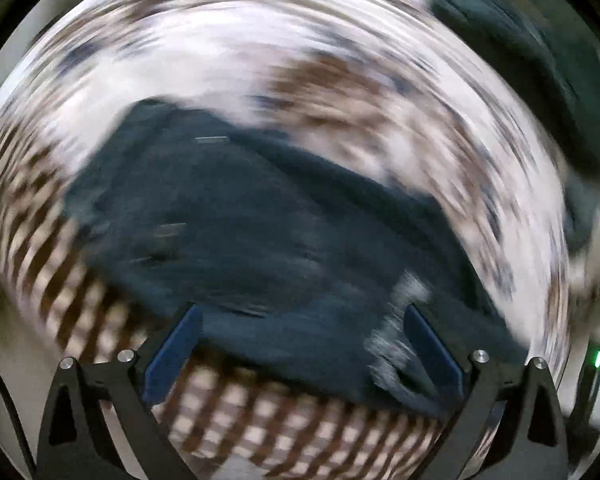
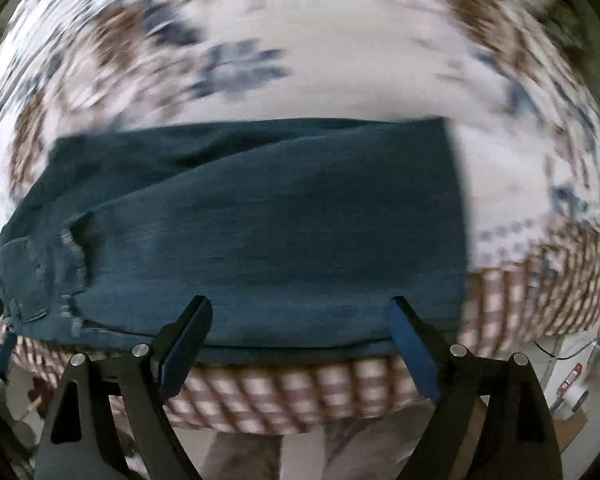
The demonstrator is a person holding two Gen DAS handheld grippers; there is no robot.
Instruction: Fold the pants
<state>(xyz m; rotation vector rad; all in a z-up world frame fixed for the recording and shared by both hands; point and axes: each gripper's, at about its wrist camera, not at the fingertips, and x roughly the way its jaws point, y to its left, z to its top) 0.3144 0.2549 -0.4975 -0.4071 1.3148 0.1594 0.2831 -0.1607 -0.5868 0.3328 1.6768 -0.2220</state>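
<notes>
The left claw (image 1: 302, 316) is seen with its blue pads (image 1: 172, 354) spread wide and nothing gripped; just past them, and partly between the tips, lies the near edge of the dark blue pants (image 1: 236, 216), with a frayed pale patch (image 1: 396, 332) close beside the right-hand pad. Nearer than that edge, under the claw, a brown-and-white checked border (image 1: 260, 412) of the patterned cloth (image 1: 204, 52) is shown. This view is heavily smeared, so little beyond the claw can be made out except the cloth's pale floral field and a second dark mass (image 1: 512, 40) at the far right, whose nature cannot be told. The right claw (image 2: 302, 314) is likewise spread wide and empty, its tips just above the near fold of the pants (image 2: 260, 216). Only in this sharper view is the garment seen as a folded band lying across the cloth (image 2: 340, 60), with a straight end (image 2: 456, 200) to the claw's right and a pocket (image 2: 20, 264) and frayed tear (image 2: 74, 240) to its left. Only here, too, the checked border (image 2: 300, 392) is seen to hang over an edge below the claw.
</notes>
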